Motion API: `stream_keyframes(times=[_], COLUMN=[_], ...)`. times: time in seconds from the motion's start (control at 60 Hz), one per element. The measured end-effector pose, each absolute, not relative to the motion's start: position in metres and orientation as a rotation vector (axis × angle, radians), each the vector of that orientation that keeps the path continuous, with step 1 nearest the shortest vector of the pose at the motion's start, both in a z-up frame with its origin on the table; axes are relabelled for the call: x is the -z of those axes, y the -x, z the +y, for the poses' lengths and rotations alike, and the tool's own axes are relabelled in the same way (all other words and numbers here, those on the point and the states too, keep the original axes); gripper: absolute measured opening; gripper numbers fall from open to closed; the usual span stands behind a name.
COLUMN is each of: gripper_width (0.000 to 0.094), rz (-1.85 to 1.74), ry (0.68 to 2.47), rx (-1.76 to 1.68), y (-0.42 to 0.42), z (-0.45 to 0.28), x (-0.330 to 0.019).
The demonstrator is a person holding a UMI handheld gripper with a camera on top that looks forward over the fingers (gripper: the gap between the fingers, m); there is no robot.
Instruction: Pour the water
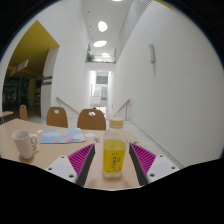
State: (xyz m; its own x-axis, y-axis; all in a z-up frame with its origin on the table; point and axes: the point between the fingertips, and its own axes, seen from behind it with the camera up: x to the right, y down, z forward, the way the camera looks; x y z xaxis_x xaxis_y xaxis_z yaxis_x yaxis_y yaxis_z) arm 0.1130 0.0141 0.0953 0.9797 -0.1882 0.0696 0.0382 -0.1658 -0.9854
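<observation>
A clear plastic bottle [115, 152] with yellow liquid, a yellow label and a white cap stands upright on the wooden table [45, 163]. It stands between the fingers of my gripper [114, 162], with a gap at each side. The gripper is open; its purple pads [82, 158] flank the bottle without touching it. A white mug [25, 143] stands on the table to the left, beyond the left finger, its handle to the right.
A pink and pale blue object [62, 135] lies on the table behind the mug. Two wooden chairs [57, 117] [91, 119] stand at the table's far side. A white wall runs along the right, and a corridor opens beyond.
</observation>
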Motion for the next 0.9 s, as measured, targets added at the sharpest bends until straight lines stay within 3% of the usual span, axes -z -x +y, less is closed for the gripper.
stream_keyframes(times=[0.15,0.183,0.217,0.4,0.5,0.667,0.767,0.9], gripper_width=[0.0727,0.0667,0.0503,0.0324,0.0318,0.0317,0.0317,0.0321], rz=[0.126,0.113,0.107,0.120,0.081,-0.372,-0.747,-1.220], ry=[1.733,1.725,1.726,1.708,1.722,1.592,1.408,1.123], rx=[0.148,0.130,0.123,0.114,0.180,0.619,0.989,1.435], y=[-0.129,-0.125,-0.125,-0.125,-0.119,-0.032,0.037,0.111], z=[0.061,0.066,0.071,0.070,0.060,0.036,0.031,0.046], x=[-0.085,-0.085,-0.082,-0.082,-0.087,-0.172,-0.217,-0.220])
